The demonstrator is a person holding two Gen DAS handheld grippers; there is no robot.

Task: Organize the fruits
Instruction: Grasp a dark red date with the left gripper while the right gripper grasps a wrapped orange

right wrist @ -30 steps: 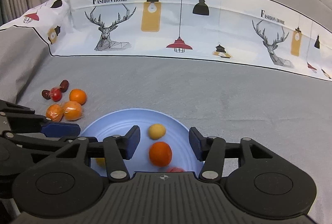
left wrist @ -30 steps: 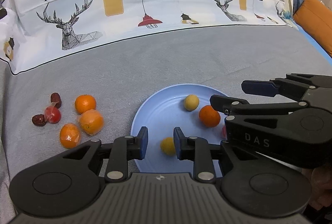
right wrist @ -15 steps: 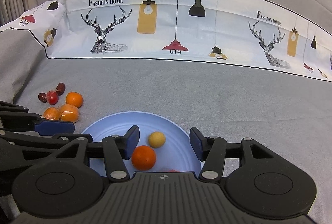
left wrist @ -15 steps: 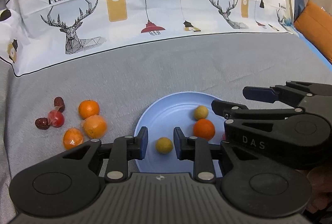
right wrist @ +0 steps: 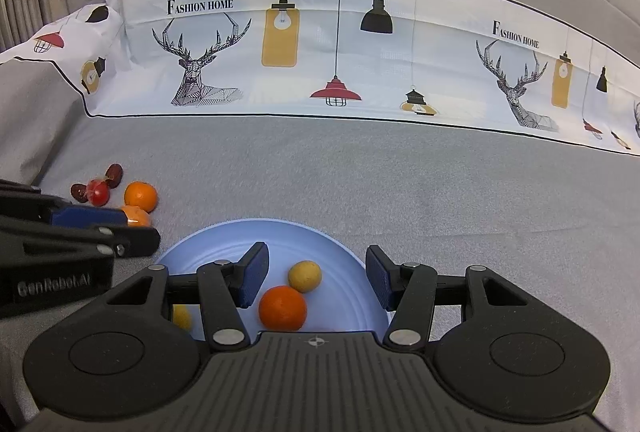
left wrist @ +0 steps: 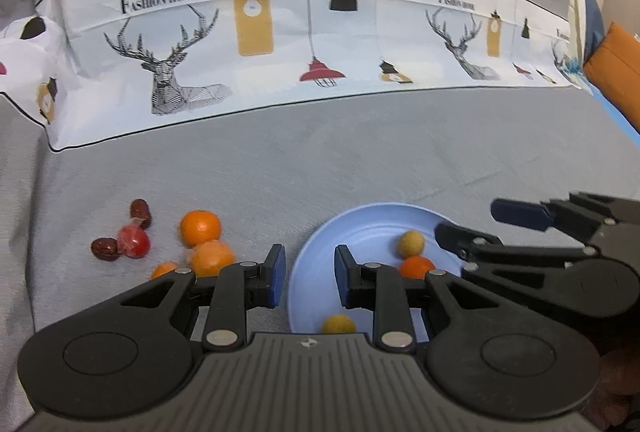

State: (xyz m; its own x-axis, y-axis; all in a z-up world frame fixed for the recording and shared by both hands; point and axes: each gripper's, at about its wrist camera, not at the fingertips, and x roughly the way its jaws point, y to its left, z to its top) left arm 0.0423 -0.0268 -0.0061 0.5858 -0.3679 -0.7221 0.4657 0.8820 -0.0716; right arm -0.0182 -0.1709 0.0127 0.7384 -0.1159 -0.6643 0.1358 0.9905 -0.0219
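Observation:
A light blue plate [left wrist: 360,224] [right wrist: 240,240] lies on the grey cloth. In it are an orange [right wrist: 283,308] [left wrist: 416,267] touching a small yellow fruit [right wrist: 305,276] [left wrist: 411,243], and a second yellow fruit [left wrist: 339,324] [right wrist: 182,317] near the front left. My left gripper [left wrist: 310,274] is open and empty, its gap over the plate's left rim. My right gripper [right wrist: 316,280] is open wider above the plate, holding nothing. Left of the plate on the cloth lie three oranges [left wrist: 200,228], a red fruit [left wrist: 133,242] and two dark dates [left wrist: 140,208].
A white printed band with deer and lamps [right wrist: 320,52] runs across the cloth behind. An orange cushion [left wrist: 616,72] sits at the far right. Bare grey cloth [right wrist: 440,192] stretches beyond and right of the plate.
My left gripper has swung left, from above the front yellow fruit to the plate's left rim. The orange in the plate has rolled slightly left. The right gripper has stayed put.

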